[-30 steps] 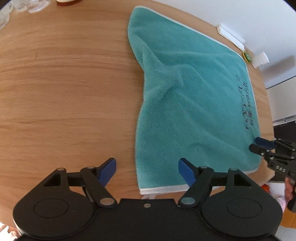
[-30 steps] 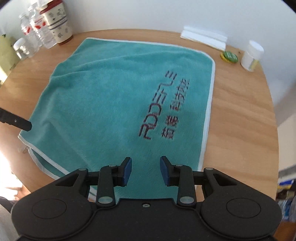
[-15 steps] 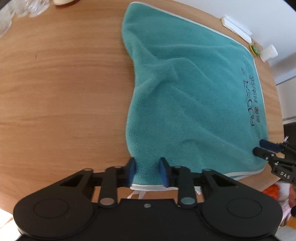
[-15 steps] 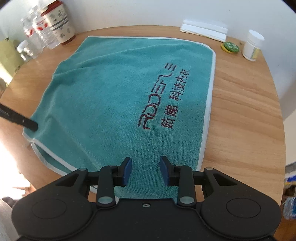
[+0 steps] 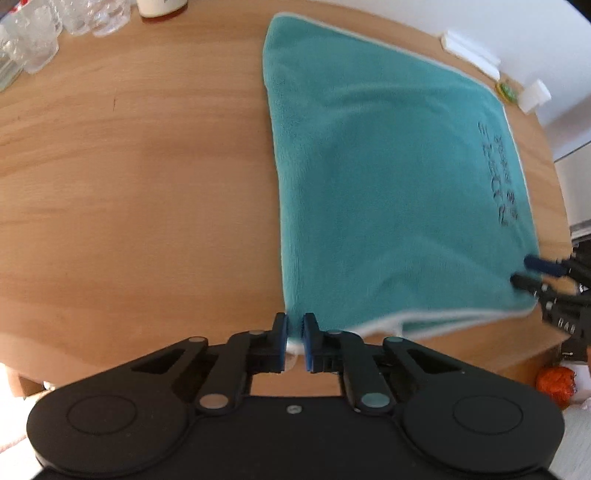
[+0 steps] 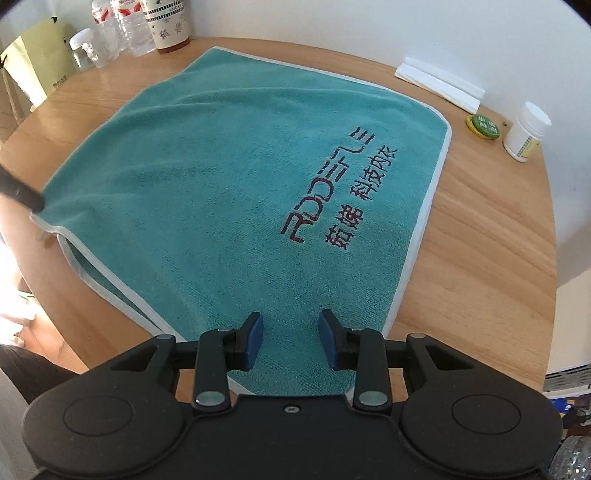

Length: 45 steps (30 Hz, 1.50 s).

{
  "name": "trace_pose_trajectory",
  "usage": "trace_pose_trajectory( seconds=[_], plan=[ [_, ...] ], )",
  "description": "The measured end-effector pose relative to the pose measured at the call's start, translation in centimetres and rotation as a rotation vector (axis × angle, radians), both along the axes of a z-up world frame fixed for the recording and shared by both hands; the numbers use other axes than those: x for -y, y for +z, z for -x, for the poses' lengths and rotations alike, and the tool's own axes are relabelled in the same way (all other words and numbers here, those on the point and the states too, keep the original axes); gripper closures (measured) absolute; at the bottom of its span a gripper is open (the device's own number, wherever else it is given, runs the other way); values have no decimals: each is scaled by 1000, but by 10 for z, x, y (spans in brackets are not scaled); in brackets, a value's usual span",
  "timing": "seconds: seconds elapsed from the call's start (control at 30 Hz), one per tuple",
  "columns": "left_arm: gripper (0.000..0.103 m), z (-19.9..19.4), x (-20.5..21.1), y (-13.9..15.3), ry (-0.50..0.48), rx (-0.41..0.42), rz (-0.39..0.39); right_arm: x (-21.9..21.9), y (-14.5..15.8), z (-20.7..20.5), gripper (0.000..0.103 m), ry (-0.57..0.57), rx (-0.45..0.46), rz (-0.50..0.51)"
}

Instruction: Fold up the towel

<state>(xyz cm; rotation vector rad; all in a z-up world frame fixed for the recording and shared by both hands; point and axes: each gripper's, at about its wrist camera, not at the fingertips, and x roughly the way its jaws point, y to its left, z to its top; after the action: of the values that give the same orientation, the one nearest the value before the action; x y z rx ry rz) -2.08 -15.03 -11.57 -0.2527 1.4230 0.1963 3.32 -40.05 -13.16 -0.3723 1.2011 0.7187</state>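
Observation:
A teal towel [image 5: 388,184] with white trim and dark lettering lies doubled on the round wooden table [image 5: 129,184]. My left gripper [image 5: 294,328] is shut on its near left corner, at the table's front edge. In the right wrist view the towel [image 6: 221,184] rises slightly at the left, where one finger of the left gripper [image 6: 20,192] pinches it. My right gripper [image 6: 291,332] stands partly open over the near right corner, with flat cloth lying between its fingers. The left wrist view shows the right gripper [image 5: 524,271] blurred at that corner.
Plastic bottles [image 6: 122,26] and a patterned cup [image 6: 168,22] stand at the table's far left, beside a pale green bag [image 6: 40,62]. A white folded paper [image 6: 439,85], a green lid [image 6: 482,125] and a white jar [image 6: 524,133] sit far right. Table edge [image 6: 550,240] is close.
My left gripper went from wide open to shut on the towel's near left corner. The towel's creases pulled smooth. The right gripper's gap stayed about the same.

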Motion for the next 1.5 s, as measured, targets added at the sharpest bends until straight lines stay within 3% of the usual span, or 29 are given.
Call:
trace_pose_trajectory(
  seconds=[0.17, 0.23, 0.3, 0.33, 0.5, 0.7, 0.77, 0.8, 0.9, 1.03, 1.13, 1.23, 1.3, 1.5],
  plan=[
    [91, -5, -14, 3, 67, 19, -4, -1, 7, -3, 65, 9, 7, 12],
    [78, -20, -26, 12, 73, 69, -34, -1, 14, -3, 65, 12, -27, -51],
    [69, -41, -37, 16, 72, 115, -81, -3, 14, 0, 65, -7, -28, -51],
    [69, -54, -43, 16, 72, 137, -86, -4, 13, 0, 65, -18, -23, -41],
    [66, -116, -56, 2, 85, 183, -25, -5, 7, 4, 65, -93, -7, 9],
    [60, -155, -66, -22, 60, 119, 36, 2, 2, 7, 65, -144, -27, 13],
    [61, -160, -65, -25, 63, 120, 65, 4, 2, 7, 65, -170, -34, 8],
    [66, -164, -63, -26, 65, 119, 71, 4, 1, 7, 65, -181, -37, 6],
    [94, -171, -58, -28, 59, 122, 67, 4, 1, 8, 65, -194, -42, 6],
    [96, -167, -51, -18, 32, 182, 47, 4, 0, 10, 65, -185, -15, 40],
    [96, -163, -56, -15, 43, 162, 24, 10, 5, 8, 65, -213, 1, 51],
    [96, -155, -52, -7, -5, 162, -23, 24, 13, 3, 65, -255, 22, 49],
    [96, -155, -50, -7, -27, 152, -50, 32, 8, -4, 65, -285, -62, 36],
    [95, -162, -44, -15, -26, 115, -65, 44, -4, -12, 59, -433, -184, -55]
  ],
)
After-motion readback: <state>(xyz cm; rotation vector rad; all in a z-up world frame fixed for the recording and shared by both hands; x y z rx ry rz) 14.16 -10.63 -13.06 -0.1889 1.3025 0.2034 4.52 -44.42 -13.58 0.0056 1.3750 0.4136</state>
